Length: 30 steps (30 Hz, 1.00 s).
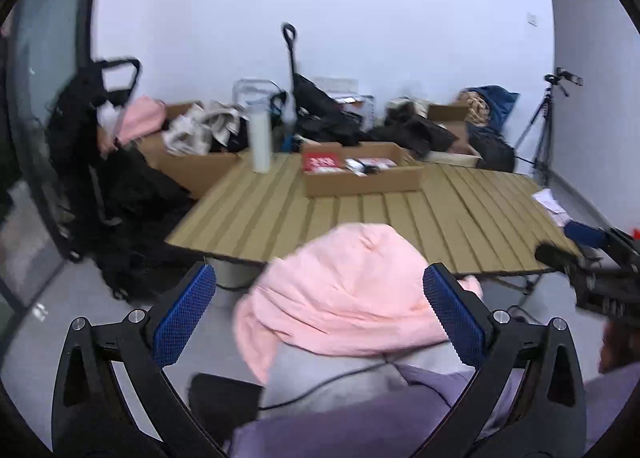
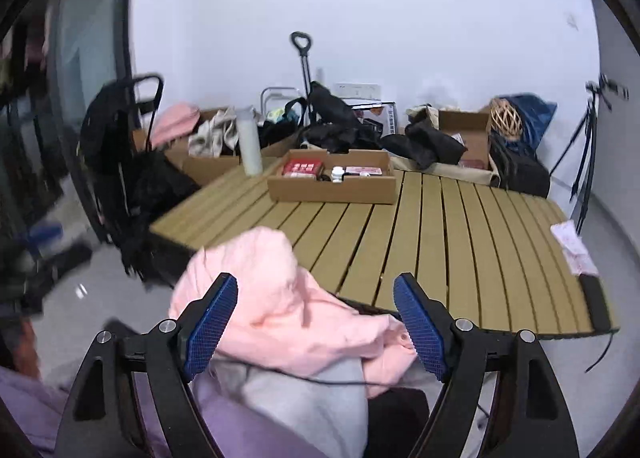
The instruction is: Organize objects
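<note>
A pink garment (image 1: 340,290) is lying bunched up on the person's lap, just at the near edge of the slatted tabletop (image 1: 400,218), and a bit of it is hanging down toward the floor. The left gripper (image 1: 332,314) is hovering over it with its blue fingers (image 1: 186,314) spread wide apart — they are sitting on either side of the pink cloth and are not pinching it. The right gripper (image 2: 316,326) is doing the same, with its fingers (image 2: 420,334) wide apart around the same pink garment (image 2: 280,298). Under the pink cloth, grey and purple clothes are showing, and a thin black cable is running across them. Farther back on the tabletop (image 2: 440,238), a flat cardboard box (image 2: 332,178) is sitting with a red packet and some small things inside. A tall white bottle (image 2: 250,142) is standing just beside the box. On the right edge of the tabletop a white paper (image 2: 572,246) is lying — well apart from the box. Behind it all, more boxes, dark bags and clothes are piling up against the white wall, and a tripod (image 1: 540,126) is standing in the corner.
</note>
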Each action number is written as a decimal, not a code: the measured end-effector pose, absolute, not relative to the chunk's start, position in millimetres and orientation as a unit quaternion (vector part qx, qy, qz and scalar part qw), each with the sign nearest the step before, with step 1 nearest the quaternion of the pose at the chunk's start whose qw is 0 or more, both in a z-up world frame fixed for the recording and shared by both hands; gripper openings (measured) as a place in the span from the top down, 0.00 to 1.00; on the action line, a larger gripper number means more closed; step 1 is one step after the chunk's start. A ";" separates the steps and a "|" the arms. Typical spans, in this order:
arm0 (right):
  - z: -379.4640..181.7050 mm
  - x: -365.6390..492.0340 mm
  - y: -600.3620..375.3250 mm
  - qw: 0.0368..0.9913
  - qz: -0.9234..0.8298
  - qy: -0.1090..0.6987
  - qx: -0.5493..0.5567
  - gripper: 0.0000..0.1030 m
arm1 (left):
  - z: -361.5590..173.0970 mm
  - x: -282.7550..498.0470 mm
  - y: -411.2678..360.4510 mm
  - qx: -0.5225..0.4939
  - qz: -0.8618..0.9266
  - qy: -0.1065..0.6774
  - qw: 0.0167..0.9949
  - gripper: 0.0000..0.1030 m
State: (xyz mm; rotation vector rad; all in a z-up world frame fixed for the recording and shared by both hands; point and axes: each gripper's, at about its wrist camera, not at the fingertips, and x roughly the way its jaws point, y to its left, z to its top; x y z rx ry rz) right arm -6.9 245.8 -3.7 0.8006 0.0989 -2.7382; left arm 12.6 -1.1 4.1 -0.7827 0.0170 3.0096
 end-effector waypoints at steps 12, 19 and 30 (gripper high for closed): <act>1.3 6.1 242.1 0.149 -0.953 0.046 0.260 0.19 | 9.3 24.8 1.9 -0.239 0.971 -0.002 0.025 0.00; -1.5 3.2 246.9 0.144 -0.951 0.034 0.272 0.19 | 6.7 23.5 1.3 -0.244 0.969 -0.003 0.024 0.00; -3.3 0.3 243.9 0.144 -0.950 0.039 0.274 0.19 | 3.2 19.2 3.4 -0.252 0.967 0.004 0.030 0.00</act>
